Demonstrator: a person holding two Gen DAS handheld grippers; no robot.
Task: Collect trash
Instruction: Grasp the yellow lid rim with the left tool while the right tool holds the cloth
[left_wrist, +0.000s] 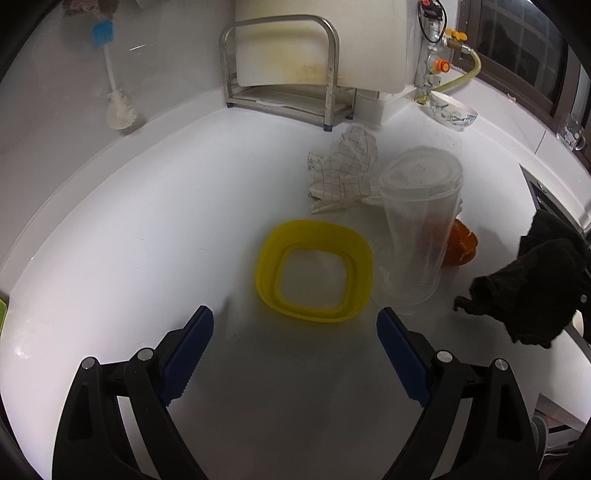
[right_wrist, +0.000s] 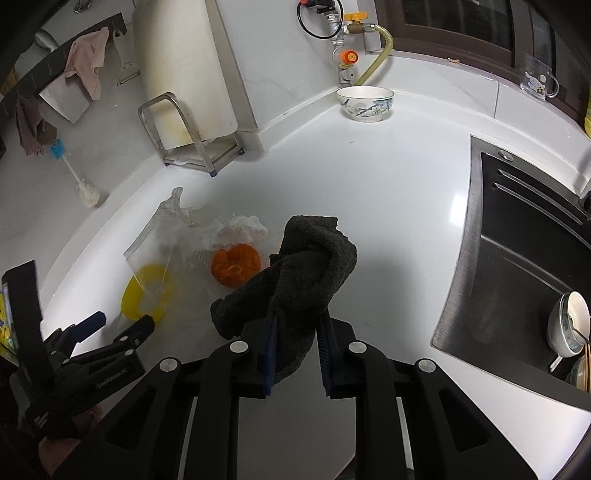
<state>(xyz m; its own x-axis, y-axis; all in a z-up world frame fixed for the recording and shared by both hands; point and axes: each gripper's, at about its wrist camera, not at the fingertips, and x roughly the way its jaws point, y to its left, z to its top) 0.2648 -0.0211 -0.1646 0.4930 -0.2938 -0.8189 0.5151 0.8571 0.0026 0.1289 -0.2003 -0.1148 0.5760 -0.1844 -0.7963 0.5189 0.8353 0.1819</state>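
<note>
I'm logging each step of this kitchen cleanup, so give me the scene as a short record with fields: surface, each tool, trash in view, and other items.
surface: white countertop, with a steel sink at one side
left tool: open, empty, aimed at the yellow lid
right tool: shut on dark cloth
trash in view: orange peel, crumpled tissue, checked paper
other items: clear plastic container, patterned bowl

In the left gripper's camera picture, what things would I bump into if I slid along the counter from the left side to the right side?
Bottle brush → yellow ring → clear plastic cup → orange peel → dark cloth, held by the other gripper.
</note>
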